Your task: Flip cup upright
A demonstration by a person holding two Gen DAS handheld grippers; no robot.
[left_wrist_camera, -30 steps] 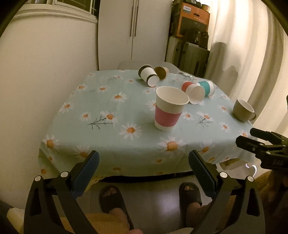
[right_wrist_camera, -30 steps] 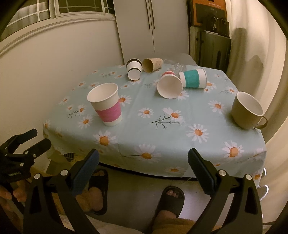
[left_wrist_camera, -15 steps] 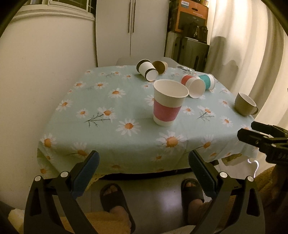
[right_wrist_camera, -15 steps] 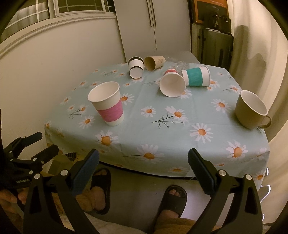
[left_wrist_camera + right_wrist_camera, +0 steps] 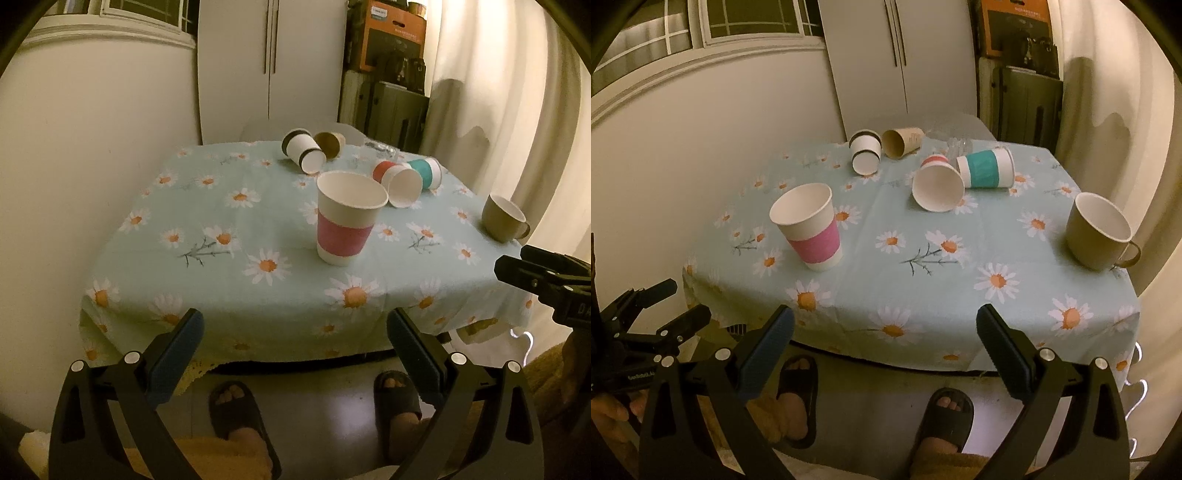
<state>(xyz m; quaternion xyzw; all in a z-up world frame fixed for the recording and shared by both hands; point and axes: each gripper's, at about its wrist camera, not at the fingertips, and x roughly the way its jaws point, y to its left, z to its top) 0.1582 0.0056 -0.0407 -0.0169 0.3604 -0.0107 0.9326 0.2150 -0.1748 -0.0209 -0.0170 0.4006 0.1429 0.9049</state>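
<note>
Both grippers hang short of the counter [image 5: 1015, 317] edge, over the person's sandalled feet. Left gripper [image 5: 295, 354]: jaws spread wide, holding nothing. Right gripper [image 5: 884, 352]: likewise spread and unladen.

One pink-banded cup [image 5: 809, 227] stands upright near the front left. Four paper cups lie on their sides toward the back: a black-banded cup [image 5: 866, 155], a brown cup [image 5: 901, 142], a red-banded cup [image 5: 938, 184] touching a teal-banded cup [image 5: 986, 170]. A mug [image 5: 1097, 230] stands at right.

Assessment: the cups are light, thin-walled and easily crushed or sent rolling. Grip lightly across the sleeve at mid-body, not at the rim.
</note>
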